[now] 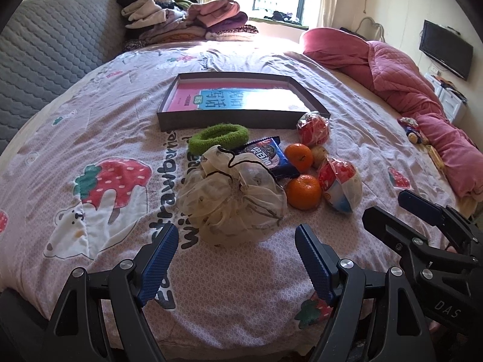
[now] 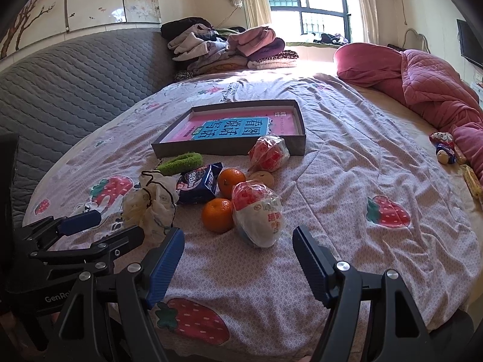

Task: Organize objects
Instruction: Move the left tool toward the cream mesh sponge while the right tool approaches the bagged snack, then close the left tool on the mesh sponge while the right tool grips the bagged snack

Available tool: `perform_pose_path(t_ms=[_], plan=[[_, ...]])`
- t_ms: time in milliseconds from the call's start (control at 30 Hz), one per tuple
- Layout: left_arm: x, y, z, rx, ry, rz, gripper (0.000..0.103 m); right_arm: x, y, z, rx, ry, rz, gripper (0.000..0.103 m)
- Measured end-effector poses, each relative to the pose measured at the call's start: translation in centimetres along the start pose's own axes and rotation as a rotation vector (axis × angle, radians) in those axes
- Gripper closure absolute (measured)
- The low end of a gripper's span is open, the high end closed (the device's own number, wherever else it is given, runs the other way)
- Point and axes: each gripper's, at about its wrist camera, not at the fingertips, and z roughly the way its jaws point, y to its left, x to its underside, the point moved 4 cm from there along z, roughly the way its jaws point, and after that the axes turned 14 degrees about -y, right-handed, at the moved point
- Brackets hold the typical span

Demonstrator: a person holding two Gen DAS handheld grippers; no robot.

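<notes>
On the strawberry-print bedspread lies a dark shallow box (image 1: 241, 119) (image 2: 229, 150) holding a pink and blue book (image 1: 241, 98) (image 2: 238, 128). In front of it are a green hair band (image 1: 219, 137) (image 2: 181, 163), a blue biscuit pack (image 1: 270, 157) (image 2: 199, 187), a cream drawstring pouch (image 1: 232, 202) (image 2: 151, 208), two oranges (image 1: 303, 191) (image 2: 218, 214), a small brownish fruit (image 1: 320, 154) (image 2: 262, 178) and two wrapped red and white snacks (image 1: 341, 184) (image 2: 259, 214). My left gripper (image 1: 235, 238) is open just short of the pouch. My right gripper (image 2: 238, 241) is open just short of the nearer snack.
A heap of folded clothes (image 1: 187, 18) (image 2: 226, 48) sits at the far edge by the window. A rolled pink quilt (image 1: 407, 90) (image 2: 422, 84) runs along the right side, with a small toy (image 1: 412, 129) (image 2: 445, 150) beside it. A grey quilted headboard (image 1: 45, 60) stands on the left.
</notes>
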Motion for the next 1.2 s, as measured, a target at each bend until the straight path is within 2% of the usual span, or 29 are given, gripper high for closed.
perform_pose_path(t_ms=[267,467,667,1133,1200], plan=[[0.5,-0.2,0.8,0.020,0.021,0.003,0.023,0.5,-0.6,0.8,-0.020,0.012,0.034,0.029],[0.8,-0.1,1.7,-0.012,0.038,0.032,0.023,0.7,-0.9,1.3,-0.008,0.014,0.015,0.029],[0.5,0.4,3.2,-0.028,0.055,0.018,0.023,0.7,-1.6,2.7,-0.002,0.042,-0.001,0.029],[0.2,0.6,6.5,0.013,0.083,-0.022,0.023,1.1,-3.0,6.1,-0.001,0.108,-0.014,0.030],[0.1,0.8,7.1,0.018,0.088,-0.036,0.025,1.1,-3.1,6.4,-0.007,0.115,-0.007,0.034]])
